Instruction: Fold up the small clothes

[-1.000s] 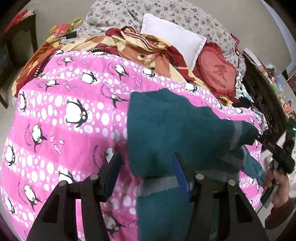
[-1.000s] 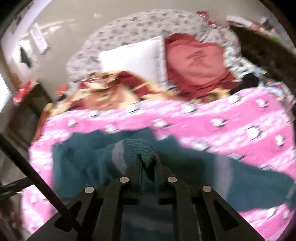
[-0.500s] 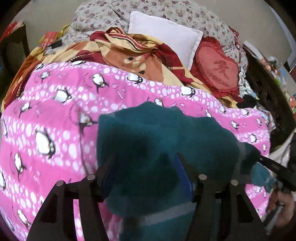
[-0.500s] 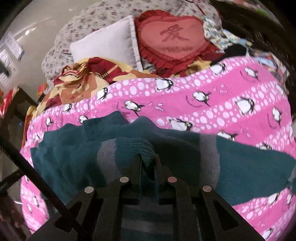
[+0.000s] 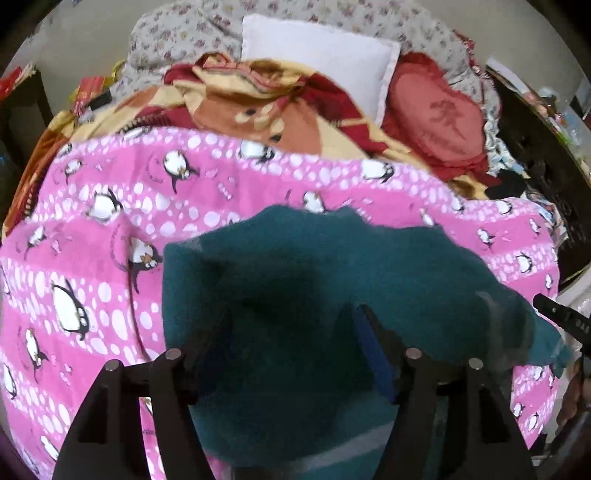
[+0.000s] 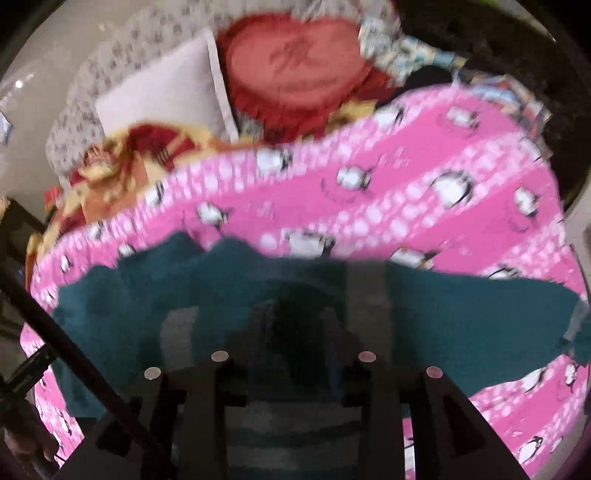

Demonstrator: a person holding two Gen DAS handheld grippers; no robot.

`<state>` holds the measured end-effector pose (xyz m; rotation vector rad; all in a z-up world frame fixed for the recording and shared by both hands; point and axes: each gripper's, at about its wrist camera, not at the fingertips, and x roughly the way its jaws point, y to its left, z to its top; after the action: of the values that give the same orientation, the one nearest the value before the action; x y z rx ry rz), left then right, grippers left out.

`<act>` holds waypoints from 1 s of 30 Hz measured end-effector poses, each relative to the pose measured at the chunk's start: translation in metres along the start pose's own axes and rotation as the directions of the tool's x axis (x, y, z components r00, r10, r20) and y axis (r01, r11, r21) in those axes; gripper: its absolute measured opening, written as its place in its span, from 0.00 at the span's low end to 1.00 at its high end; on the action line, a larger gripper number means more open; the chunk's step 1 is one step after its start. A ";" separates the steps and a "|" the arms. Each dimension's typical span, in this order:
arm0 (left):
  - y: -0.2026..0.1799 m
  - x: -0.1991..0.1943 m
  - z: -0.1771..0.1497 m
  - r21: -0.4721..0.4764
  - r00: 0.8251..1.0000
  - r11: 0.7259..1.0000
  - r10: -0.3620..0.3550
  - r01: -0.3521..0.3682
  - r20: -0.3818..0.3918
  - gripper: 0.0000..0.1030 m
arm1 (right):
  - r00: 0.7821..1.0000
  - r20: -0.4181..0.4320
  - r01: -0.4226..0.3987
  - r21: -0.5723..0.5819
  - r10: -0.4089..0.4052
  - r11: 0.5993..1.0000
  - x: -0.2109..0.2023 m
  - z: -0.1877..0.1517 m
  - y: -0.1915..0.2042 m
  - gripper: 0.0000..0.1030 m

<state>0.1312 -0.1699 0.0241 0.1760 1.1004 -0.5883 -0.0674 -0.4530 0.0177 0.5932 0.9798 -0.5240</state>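
Observation:
A small teal sweater (image 5: pixel 332 280) with grey stripes lies on the pink penguin blanket (image 5: pixel 110 229). My left gripper (image 5: pixel 291 325) is open, its fingers spread over the sweater's body. In the right wrist view the sweater (image 6: pixel 461 314) stretches across the blanket (image 6: pixel 406 166), with a grey stripe (image 6: pixel 365 295) running across it. My right gripper (image 6: pixel 291 325) now stands open over the teal cloth; the view is blurred. The right gripper's tip also shows at the right edge of the left wrist view (image 5: pixel 561 321).
Behind the pink blanket lie a red and yellow cartoon blanket (image 5: pixel 258 103), a white pillow (image 5: pixel 325 55), a red heart cushion (image 5: pixel 439 122) and a floral quilt (image 5: pixel 184 33). Dark wooden furniture (image 5: pixel 535 155) stands at the right. A dark table (image 5: pixel 18 103) is at the left.
The right gripper was shut on the sweater's cuff and has opened, letting it go. Both grippers have moved forward over the sweater.

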 end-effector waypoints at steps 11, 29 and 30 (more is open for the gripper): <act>-0.028 0.031 -0.019 0.029 0.998 0.999 0.042 -0.040 -0.053 0.66 | 0.988 -0.095 -0.135 -0.167 0.121 0.977 0.043 -0.029 0.065 0.28; -0.021 0.015 -0.033 0.005 0.992 0.996 0.086 -0.086 -0.088 0.69 | 0.990 -0.124 -0.089 -0.224 0.062 0.970 0.038 -0.050 0.084 0.28; -0.020 0.015 -0.034 0.010 0.992 0.996 0.088 -0.087 -0.092 0.69 | 0.993 -0.102 -0.084 -0.221 0.063 0.972 0.037 -0.052 0.084 0.28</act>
<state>0.0985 -0.1779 -0.0019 0.2570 1.1742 -0.5089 -0.0269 -0.3622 -0.0182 0.4519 1.0856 -0.3151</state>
